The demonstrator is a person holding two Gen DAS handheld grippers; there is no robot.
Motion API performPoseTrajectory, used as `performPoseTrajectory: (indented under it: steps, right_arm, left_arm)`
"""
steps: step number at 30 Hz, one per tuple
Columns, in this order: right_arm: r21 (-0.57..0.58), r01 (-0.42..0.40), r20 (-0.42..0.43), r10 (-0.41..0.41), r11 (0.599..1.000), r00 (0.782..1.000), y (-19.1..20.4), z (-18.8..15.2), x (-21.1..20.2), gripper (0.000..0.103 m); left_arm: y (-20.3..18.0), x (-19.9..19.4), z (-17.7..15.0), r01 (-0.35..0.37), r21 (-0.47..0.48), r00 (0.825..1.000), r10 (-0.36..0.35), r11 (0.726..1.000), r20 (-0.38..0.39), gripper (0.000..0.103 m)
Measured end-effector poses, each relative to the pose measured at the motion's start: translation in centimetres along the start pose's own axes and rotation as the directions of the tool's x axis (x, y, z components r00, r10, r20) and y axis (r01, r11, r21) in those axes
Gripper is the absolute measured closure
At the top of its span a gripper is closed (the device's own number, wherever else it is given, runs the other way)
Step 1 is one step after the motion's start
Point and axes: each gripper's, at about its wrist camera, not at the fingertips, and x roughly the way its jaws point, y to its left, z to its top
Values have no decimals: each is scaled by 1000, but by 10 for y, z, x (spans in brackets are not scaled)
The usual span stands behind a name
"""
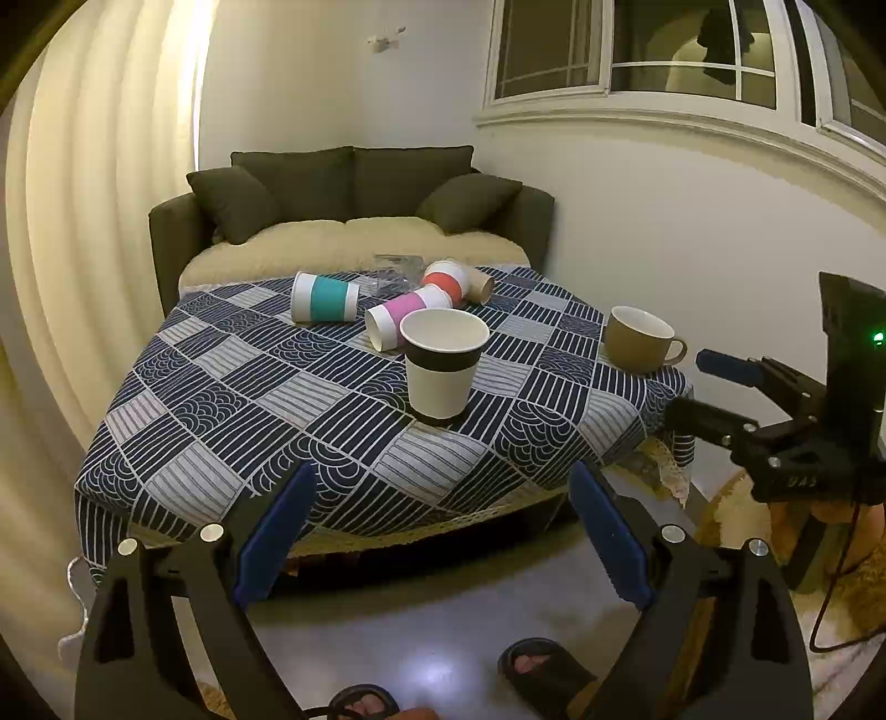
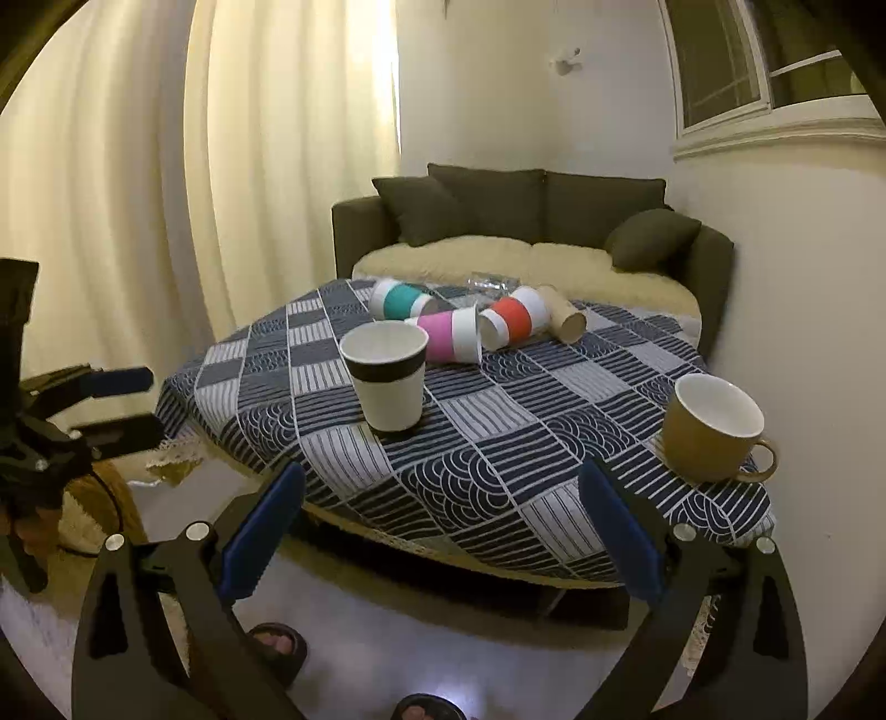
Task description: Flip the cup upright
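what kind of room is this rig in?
Likely a home living room: a dark sofa with cushions behind the cloth-covered table, curtains on the wall, and a window.

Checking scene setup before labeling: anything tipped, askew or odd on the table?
Yes. Teal-band cup, pink-band cup, red-band cup and a plain brown cup lie on their sides at the far end. Black-band cup and mug stand upright.
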Motion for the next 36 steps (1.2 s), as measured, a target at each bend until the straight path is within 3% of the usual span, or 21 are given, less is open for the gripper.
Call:
performPoseTrajectory:
  steps: [6, 36]
  right_arm:
    - [-22, 4, 54, -3, 1000, 999, 6, 2, -11, 5]
    - [-3, -13, 69, 13, 1000, 998, 11, 4, -9, 5]
  left_arm:
    - [-5, 0, -1, 3, 17, 1000, -4, 1000, 3, 13]
    - [1, -5, 2, -42, -27, 998, 43, 999, 34, 13]
